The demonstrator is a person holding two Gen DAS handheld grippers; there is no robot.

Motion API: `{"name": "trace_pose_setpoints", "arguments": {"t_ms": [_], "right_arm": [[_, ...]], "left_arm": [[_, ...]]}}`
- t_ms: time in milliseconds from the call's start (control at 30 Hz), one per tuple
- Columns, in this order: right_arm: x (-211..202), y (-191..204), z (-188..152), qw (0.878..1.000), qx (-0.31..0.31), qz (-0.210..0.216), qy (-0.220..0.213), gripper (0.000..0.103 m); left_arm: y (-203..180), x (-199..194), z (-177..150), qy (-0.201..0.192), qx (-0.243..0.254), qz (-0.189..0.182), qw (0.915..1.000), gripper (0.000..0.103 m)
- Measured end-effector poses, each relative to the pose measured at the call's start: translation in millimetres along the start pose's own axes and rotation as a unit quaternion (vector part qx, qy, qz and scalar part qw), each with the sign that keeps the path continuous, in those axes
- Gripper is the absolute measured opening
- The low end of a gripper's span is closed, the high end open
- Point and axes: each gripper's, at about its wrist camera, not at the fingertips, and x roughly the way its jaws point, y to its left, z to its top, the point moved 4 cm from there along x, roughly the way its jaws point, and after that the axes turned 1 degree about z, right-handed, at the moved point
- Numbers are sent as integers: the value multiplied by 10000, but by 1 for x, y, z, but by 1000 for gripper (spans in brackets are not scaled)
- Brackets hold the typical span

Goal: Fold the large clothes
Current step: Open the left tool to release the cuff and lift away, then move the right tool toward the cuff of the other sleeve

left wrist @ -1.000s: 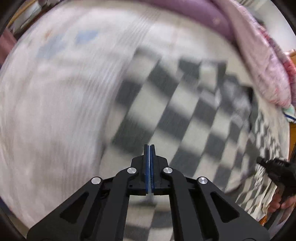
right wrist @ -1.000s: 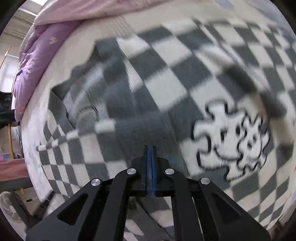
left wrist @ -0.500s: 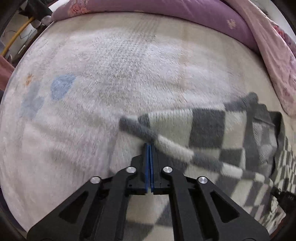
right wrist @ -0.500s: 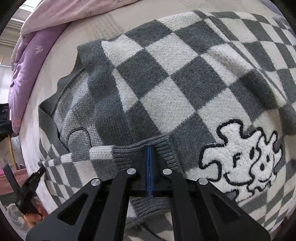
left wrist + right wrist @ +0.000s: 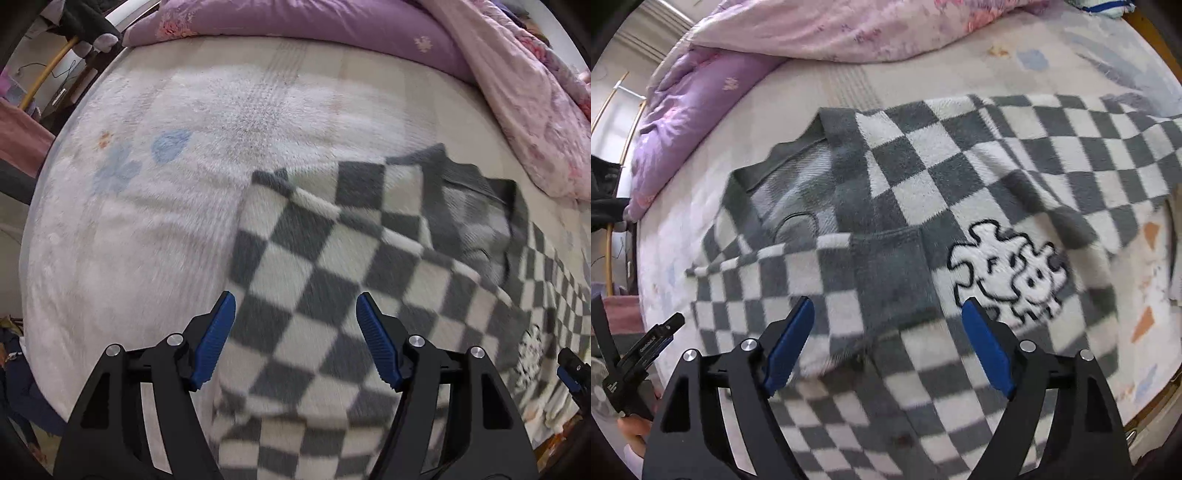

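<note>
A large grey-and-white checkered knit sweater (image 5: pixel 332 266) lies on the bed, with one part folded over the body. It fills the right wrist view (image 5: pixel 923 177), where a white cartoon patch (image 5: pixel 1008 273) and the grey collar (image 5: pixel 783 158) show. My left gripper (image 5: pixel 295 332) is open and empty just above the folded fabric. My right gripper (image 5: pixel 888 343) is open and empty above a grey cuff (image 5: pixel 890 273). The other gripper shows at the left edge of the right wrist view (image 5: pixel 639 354).
The sweater rests on a white fluffy blanket (image 5: pixel 147 192) with pale blue and orange prints. A purple quilt (image 5: pixel 314 22) and a pink floral quilt (image 5: pixel 524 92) are bunched along the far side. The bed's edge (image 5: pixel 40 177) drops off at left.
Both grippers were shut on sweater fabric half a second ago; both have now opened and let it go. The folded part lies on the sweater and both grippers have drawn back.
</note>
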Motion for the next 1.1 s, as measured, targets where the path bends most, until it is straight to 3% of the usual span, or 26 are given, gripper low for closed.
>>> {"name": "trace_pose_setpoints", "arguments": {"t_ms": [367, 700, 867, 1100], "right_arm": [[-111, 25, -49, 9987, -434, 76, -267, 81], [-204, -8, -118, 9969, -560, -64, -542, 83], [-244, -31, -149, 9939, -369, -168, -1024, 85], [-285, -69, -207, 9880, 98, -422, -1480, 85]], "left_arm": [[-17, -136, -80, -114, -51, -69, 9999, 72], [-57, -241, -181, -458, 505, -333, 9971, 72], [-80, -272, -219, -692, 840, -546, 9926, 72], [-121, -320, -281, -1232, 1628, -921, 9746, 72]]}}
